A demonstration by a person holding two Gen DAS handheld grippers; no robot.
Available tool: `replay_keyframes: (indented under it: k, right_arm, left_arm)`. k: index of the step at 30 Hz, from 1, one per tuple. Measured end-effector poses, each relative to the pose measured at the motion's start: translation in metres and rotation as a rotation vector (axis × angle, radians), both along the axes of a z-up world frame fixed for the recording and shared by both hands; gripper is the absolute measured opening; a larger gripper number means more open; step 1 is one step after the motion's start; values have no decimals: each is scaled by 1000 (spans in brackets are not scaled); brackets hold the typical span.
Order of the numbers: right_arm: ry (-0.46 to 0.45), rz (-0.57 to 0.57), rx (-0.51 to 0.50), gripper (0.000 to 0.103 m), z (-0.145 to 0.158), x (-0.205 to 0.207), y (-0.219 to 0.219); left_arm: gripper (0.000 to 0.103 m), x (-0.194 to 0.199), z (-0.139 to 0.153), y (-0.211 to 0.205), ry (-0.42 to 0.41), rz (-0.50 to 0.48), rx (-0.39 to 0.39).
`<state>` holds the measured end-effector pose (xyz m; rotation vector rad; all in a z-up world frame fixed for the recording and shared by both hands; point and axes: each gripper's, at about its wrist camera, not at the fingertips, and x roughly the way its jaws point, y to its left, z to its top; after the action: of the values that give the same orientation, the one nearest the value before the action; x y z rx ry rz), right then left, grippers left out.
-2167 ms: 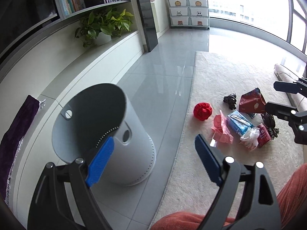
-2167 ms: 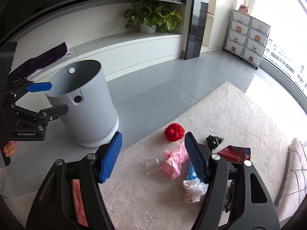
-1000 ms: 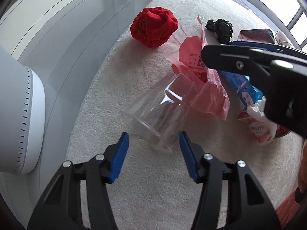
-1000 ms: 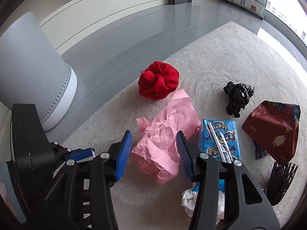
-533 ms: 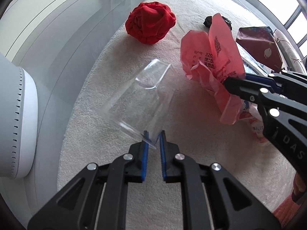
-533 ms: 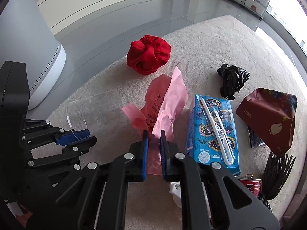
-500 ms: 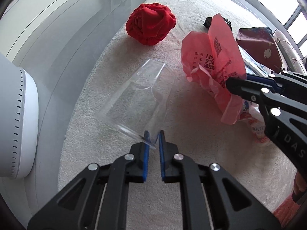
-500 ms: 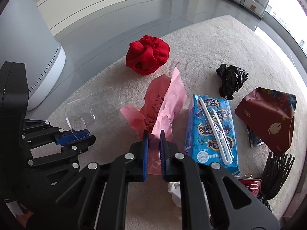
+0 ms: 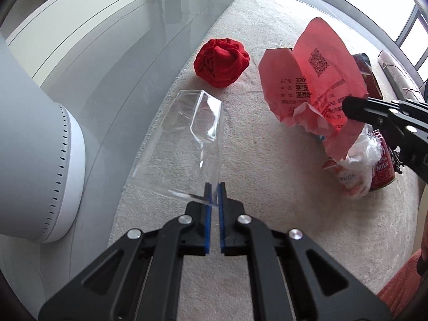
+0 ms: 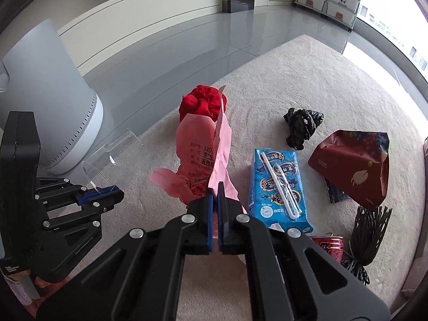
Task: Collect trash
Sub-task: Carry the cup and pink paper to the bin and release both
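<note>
Since half a second ago both pieces of trash have come further up off the rug [image 9: 267, 182]: the clear plastic cup [image 9: 187, 139] now hangs higher and nearer the bin [image 9: 32, 144], and the pink paper bag [image 9: 313, 80] stands taller, its printed face turned toward the left wrist camera. A second ago both sets of tongs were spread wide around these things; now each is clenched.

At the far left the grey bin stands on the glossy tile floor [image 10: 187, 42], its white base just beside the rug's edge. Next comes the left gripper [image 9: 214, 187], its blue pads pinching the rim of the clear plastic cup, which tilts away from it, held clear of the rug. A balled red cloth [image 9: 220, 62] lies on the rug beyond the cup.

The right gripper [image 10: 215, 190] is closed on the lower edge of the pink paper bag, which bears a QR code, the digits "320" and Chinese print too small to read.

To its right lie a blue drink carton [image 10: 276, 187] with a wrapped straw, a crumpled black bag [image 10: 302, 127], a dark red packet [image 10: 353, 165], a bundle of black sticks [image 10: 369, 230] and a red can [image 9: 382, 171] reading "MILK" beside white plastic wrap [image 9: 361, 160].
</note>
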<state>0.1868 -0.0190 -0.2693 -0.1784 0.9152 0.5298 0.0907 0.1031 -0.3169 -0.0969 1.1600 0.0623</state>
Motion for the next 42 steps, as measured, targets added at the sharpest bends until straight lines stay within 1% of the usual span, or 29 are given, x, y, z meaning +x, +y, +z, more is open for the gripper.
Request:
replay_keyframes:
  k: [3, 6, 12, 14, 17, 19, 23, 28, 32, 36, 42]
  right_arm:
    - [-22, -3, 13, 2, 16, -11, -4]
    - [-46, -1, 33, 2, 37, -25, -9]
    - [-119, 28, 78, 2, 89, -54, -6]
    - [-138, 43, 103, 2, 107, -62, -2]
    - [-173, 76, 142, 2, 137, -74, 11]
    - [-203, 108, 159, 2, 158, -81, 26]
    - [-247, 182, 205, 2, 201, -89, 65]
    - [-275, 295, 240, 2, 243, -95, 133]
    - [-259, 375, 255, 2, 260, -98, 190]
    - [-232, 418, 254, 2, 263, -97, 234]
    - [-208, 444, 229, 2, 256, -96, 266]
  left_arm:
    - [5, -16, 22, 2, -36, 9, 17]
    - [5, -34, 52, 11, -80, 21, 34]
    - [5, -70, 131, 47, -180, 60, 89]
    - [5, -86, 163, 61, -218, 75, 117]
    - [5, -101, 206, 93, -259, 117, 155]
    - [5, -112, 228, 116, -278, 152, 173]
    - [5, -128, 256, 159, -294, 223, 224]
    - [5, -149, 270, 203, -296, 282, 236]
    - [5, -157, 269, 224, -286, 301, 233]
    - [5, -158, 261, 240, -278, 318, 220]
    - [5, -149, 251, 260, -266, 324, 190]
